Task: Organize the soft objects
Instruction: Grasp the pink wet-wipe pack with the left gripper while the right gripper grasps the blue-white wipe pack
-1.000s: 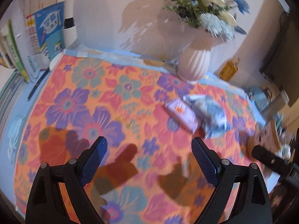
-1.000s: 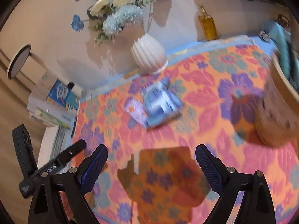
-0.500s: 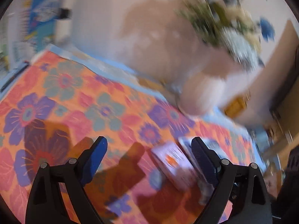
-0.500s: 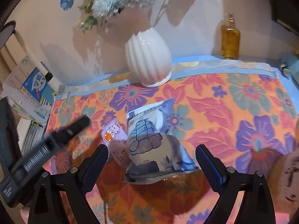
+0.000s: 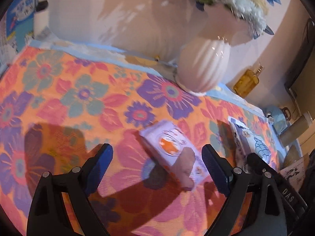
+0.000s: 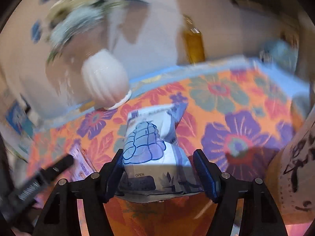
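Left gripper [image 5: 157,163]: fingers spread wide, nothing between the pads, hovering low over the floral tablecloth [image 5: 82,98] on the worktop. Lilac tissue pack [image 5: 173,151] with orange motif lies flat on the cloth, mostly between the two fingers, closer to the right one; not touched as far as visible.

Right gripper [image 6: 160,172]: fingers partly closed around the blue-and-white wet-wipes pack [image 6: 149,147], marked "OPEN". Left pad touches the pack's side; right pad just beside it, contact unclear. Pack looks tilted up at its far end; cannot tell whether it is off the cloth.

White ribbed vase [image 6: 105,82] with flowers at the back edge. Amber bottle [image 6: 194,43] against the wall. Paper-wrapped basket [image 6: 293,169] at far right.
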{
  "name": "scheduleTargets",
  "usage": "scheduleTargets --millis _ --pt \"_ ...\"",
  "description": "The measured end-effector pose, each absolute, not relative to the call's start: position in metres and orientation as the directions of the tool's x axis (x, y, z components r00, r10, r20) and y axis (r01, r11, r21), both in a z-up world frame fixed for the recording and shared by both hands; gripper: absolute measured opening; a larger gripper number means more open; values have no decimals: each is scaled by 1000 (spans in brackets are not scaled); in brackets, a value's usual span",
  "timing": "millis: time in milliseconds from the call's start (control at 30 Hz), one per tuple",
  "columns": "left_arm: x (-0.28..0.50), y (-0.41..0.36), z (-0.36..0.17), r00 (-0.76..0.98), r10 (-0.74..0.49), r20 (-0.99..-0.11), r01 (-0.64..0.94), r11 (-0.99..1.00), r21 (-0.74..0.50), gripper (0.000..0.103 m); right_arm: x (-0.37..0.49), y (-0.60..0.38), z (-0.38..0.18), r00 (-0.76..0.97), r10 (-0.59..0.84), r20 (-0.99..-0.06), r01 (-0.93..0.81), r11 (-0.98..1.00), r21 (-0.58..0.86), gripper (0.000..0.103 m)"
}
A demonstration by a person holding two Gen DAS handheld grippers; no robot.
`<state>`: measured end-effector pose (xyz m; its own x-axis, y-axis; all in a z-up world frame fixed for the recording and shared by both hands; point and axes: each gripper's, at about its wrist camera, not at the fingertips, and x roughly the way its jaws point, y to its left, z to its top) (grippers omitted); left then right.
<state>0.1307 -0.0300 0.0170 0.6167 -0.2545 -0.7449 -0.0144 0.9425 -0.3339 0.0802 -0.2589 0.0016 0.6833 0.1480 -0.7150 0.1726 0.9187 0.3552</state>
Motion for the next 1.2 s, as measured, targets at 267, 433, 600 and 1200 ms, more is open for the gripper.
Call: scheduleTargets --millis 267,433,600,1200 --pt "138 -70 7 591 -29 -806 -33 998 -61 101 86 -242 1 646 130 -752 144 947 287 69" --pt "132 -58 10 562 -36 -826 5 999 -41 101 86 -242 -2 645 150 -750 128 946 299 69" --pt "116 -20 12 577 -69 -814 -66 989 -131 101 85 -251 -3 641 203 -740 129 922 365 72" --pt "129 -68 11 630 -62 -774 68 997 -25 50 91 -250 -3 649 182 -739 138 927 350 80"
